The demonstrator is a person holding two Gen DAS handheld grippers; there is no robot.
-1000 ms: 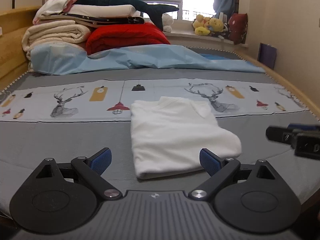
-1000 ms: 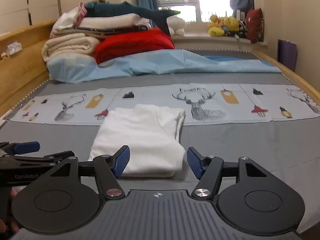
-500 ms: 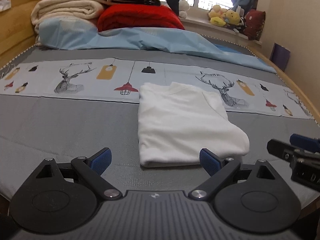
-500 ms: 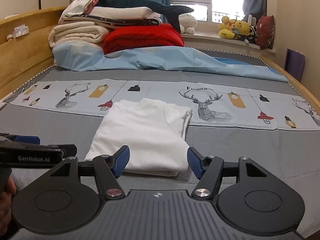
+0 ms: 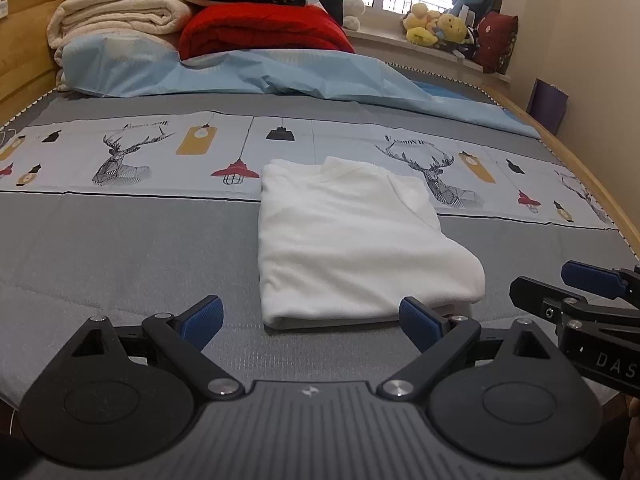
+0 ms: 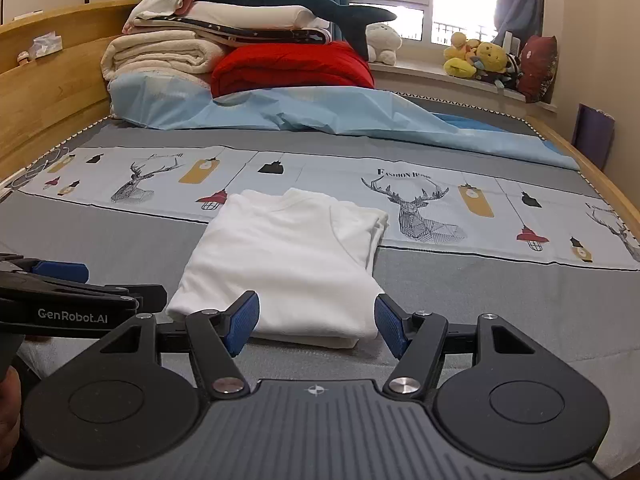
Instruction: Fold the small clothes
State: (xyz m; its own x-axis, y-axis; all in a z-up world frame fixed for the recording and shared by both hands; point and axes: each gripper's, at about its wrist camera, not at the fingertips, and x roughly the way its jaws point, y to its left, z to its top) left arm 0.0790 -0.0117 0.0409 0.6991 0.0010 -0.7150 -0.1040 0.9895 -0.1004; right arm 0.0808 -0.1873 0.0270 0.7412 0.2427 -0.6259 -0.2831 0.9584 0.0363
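Observation:
A white garment (image 5: 352, 240) lies folded into a flat rectangle on the grey bed cover, its far edge on the deer-print strip; it also shows in the right wrist view (image 6: 288, 256). My left gripper (image 5: 310, 320) is open and empty, just short of the garment's near edge. My right gripper (image 6: 316, 322) is open and empty, also at the near edge. Each gripper shows from the side in the other's view: the right one (image 5: 576, 292) and the left one (image 6: 80, 288).
A crumpled light blue sheet (image 6: 320, 116) lies across the bed's far part. Stacked blankets, a red quilt (image 6: 292, 68) and a plush shark sit at the headboard end. Wooden bed rails (image 6: 48, 96) run along both sides. Plush toys (image 6: 480, 60) line the windowsill.
Both grippers rose and tilted down over the bed, staying open. The folded garment has not moved.

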